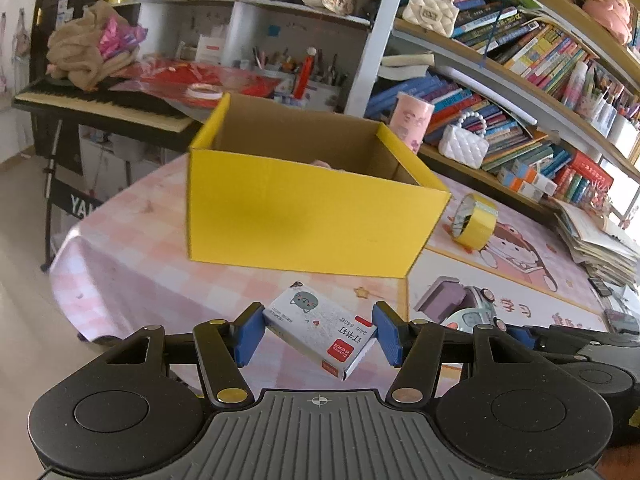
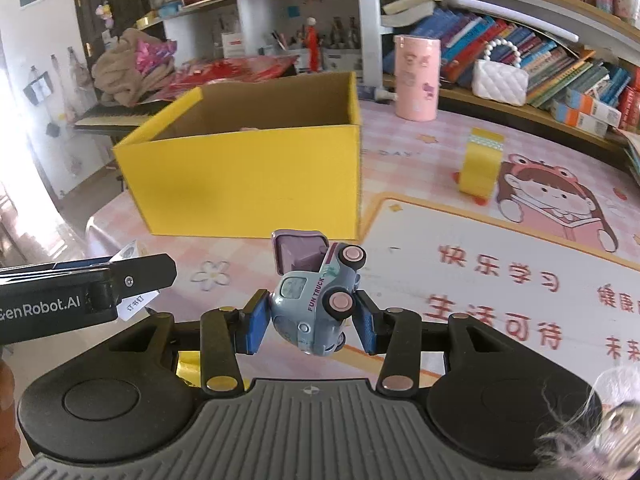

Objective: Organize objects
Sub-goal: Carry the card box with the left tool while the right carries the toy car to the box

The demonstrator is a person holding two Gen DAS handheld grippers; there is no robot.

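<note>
The bench (image 2: 460, 292) wears a pink checked cloth and a cartoon mat printed with red Chinese characters. Behind it stand crowded bookshelves (image 1: 532, 52) and a keyboard (image 1: 100, 104) whose stand reads "YA". An open yellow box (image 1: 308, 216) sits mid-bench, with a yellow tape roll (image 1: 476, 222) well to its right. The left hand-held gripper (image 1: 318, 334) clamps a small staple box (image 1: 320, 330) with a cat picture and a red label. The right hand-held gripper (image 2: 308, 322) clamps a toy truck (image 2: 316, 300) marked "FUN TRUCK", tilted, short of the box.
</note>
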